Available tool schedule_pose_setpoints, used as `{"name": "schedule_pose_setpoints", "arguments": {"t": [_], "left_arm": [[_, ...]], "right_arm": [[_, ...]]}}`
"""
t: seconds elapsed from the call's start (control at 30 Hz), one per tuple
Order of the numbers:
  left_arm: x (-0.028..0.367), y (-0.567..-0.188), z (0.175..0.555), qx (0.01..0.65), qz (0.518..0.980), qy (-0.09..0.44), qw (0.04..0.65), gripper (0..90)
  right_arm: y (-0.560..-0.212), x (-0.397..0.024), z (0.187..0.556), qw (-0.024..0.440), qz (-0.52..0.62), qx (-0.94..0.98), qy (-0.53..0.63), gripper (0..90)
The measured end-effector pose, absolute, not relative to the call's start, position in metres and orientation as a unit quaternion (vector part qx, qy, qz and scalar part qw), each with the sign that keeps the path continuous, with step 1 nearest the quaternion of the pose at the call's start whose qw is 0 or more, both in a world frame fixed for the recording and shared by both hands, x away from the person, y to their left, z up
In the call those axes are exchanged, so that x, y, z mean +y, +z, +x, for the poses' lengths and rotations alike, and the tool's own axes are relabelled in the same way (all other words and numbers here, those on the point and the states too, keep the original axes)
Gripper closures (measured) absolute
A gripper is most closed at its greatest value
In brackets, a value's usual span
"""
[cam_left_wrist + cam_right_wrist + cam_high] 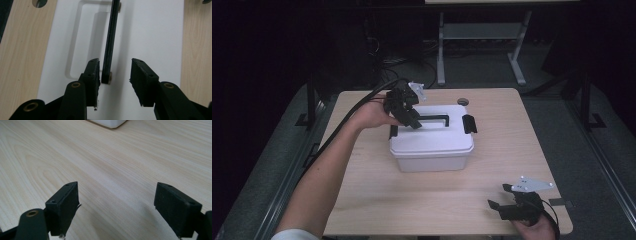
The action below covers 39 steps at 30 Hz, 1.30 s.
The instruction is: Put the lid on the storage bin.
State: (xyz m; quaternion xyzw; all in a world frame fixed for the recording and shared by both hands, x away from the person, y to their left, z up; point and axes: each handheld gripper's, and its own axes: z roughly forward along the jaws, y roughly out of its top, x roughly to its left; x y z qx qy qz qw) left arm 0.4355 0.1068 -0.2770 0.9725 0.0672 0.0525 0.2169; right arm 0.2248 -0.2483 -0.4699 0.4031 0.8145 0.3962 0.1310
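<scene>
A white lidded box (432, 145) stands in the middle of the wooden table (512, 150). Its black carry handle (438, 118) runs across the lid, and a black latch (468, 123) sits at each end. My left gripper (413, 120) hovers over the left end of the handle. In the left gripper view it (115, 75) is open, and its jaws straddle the near end of the raised handle (110, 45), with the left jaw almost touching it. My right gripper (499, 196) rests low near the table's front right corner, open wide (116, 205) over bare wood.
A round hole (463, 101) pierces the table behind the box. A grey metal stand (482, 35) is on the dark floor beyond the far edge. A corner of the white box (110, 123) is ahead of the right gripper.
</scene>
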Motion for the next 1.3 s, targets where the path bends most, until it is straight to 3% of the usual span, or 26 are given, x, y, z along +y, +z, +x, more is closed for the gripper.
{"name": "schedule_pose_setpoints", "arguments": {"t": [1.3], "left_arm": [[0.173, -0.282, 0.407, 0.123, 0.96, 0.053, 0.245, 53.4]], "right_arm": [[-0.469, -0.244, 0.227, 0.132, 0.4, 0.818, 0.391, 19.4]]}}
